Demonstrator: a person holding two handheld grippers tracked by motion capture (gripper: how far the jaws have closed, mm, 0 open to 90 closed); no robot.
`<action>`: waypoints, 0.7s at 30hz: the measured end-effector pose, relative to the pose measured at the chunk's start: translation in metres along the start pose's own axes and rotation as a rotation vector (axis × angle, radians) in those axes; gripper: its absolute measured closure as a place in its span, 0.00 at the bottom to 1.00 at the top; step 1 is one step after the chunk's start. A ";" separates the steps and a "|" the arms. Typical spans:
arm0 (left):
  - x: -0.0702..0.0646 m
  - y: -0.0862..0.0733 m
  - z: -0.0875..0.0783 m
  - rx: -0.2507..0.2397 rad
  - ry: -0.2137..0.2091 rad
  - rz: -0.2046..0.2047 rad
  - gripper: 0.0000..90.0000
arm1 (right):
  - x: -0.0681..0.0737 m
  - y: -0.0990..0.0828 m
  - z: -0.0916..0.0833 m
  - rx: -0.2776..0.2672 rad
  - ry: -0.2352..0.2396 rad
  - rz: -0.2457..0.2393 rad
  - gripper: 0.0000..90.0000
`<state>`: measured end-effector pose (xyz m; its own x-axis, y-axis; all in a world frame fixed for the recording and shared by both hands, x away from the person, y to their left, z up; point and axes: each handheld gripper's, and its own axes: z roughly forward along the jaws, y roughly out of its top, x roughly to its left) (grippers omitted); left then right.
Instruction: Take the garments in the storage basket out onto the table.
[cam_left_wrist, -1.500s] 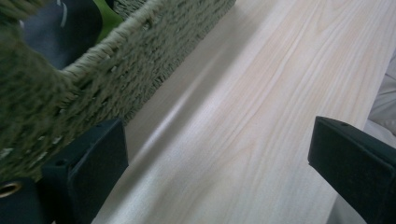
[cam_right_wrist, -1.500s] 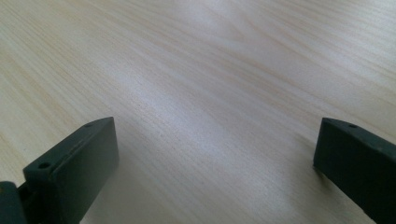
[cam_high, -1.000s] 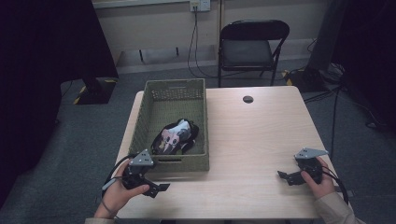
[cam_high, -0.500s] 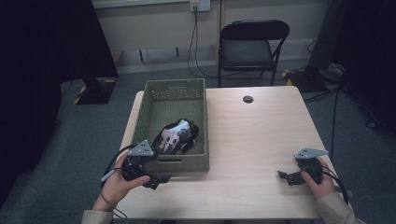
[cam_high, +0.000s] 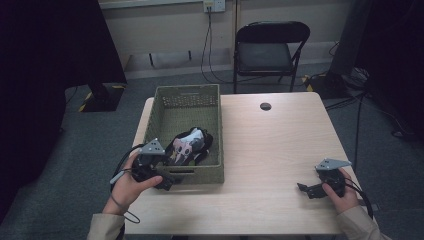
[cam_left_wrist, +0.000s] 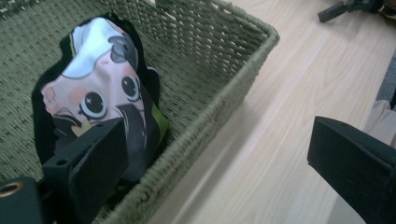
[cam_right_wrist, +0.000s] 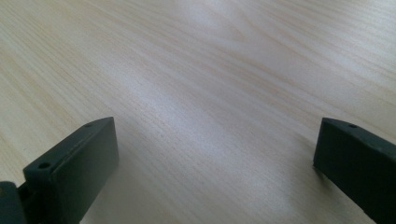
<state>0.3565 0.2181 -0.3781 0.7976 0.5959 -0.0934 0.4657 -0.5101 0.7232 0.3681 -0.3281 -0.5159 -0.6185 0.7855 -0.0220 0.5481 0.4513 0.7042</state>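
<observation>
At the near edge of a pale wooden table (cam_high: 260, 150), a person seated at its front holds a gripper in each hand. The left gripper (cam_high: 167, 181) sits at the near rim of a green woven basket (cam_high: 215, 115), its jaws spread wide and empty, apparently lined up to reach in. The right gripper (cam_high: 303, 188) rests low over bare wood near the table's right front corner, well apart from the basket, its jaws likewise parted with nothing between them; it looks to be waiting out of the way while the other hand works.

Inside the basket, toward its near end, lies a soft pouch (cam_high: 187, 146) printed with a cartoon face and edged in black, slumped against the wicker floor. Its placement close to the front wall puts it within easy reach of the left hand.

The left gripper view brings out what the high view leaves small: the pouch (cam_left_wrist: 100, 98) shows big drawn eyes, pink cheeks and a white cap, and one black jaw hangs over the basket's interior while the other stands outside above the tabletop, straddling the woven rim (cam_left_wrist: 219, 107). The right gripper view offers wood grain (cam_right_wrist: 210, 70) between two open jaws.

Farther off, the high view takes in a small dark disc (cam_high: 265, 106) near the table's far edge and a black folding chair (cam_high: 270, 47) beyond it.
</observation>
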 end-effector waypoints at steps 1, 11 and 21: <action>0.001 0.002 0.000 0.001 0.004 0.002 0.05 | 0.000 0.000 0.000 0.000 0.000 0.000 0.00; 0.007 0.017 0.005 -0.009 0.032 0.009 0.05 | 0.000 0.000 0.000 0.000 0.000 0.000 0.00; 0.015 0.030 0.012 -0.031 0.053 0.003 0.05 | 0.000 0.000 0.000 0.000 0.000 0.000 0.00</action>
<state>0.3872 0.2043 -0.3665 0.7774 0.6266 -0.0551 0.4502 -0.4931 0.7445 0.3681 -0.3281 -0.5159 -0.6184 0.7855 -0.0218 0.5482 0.4512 0.7042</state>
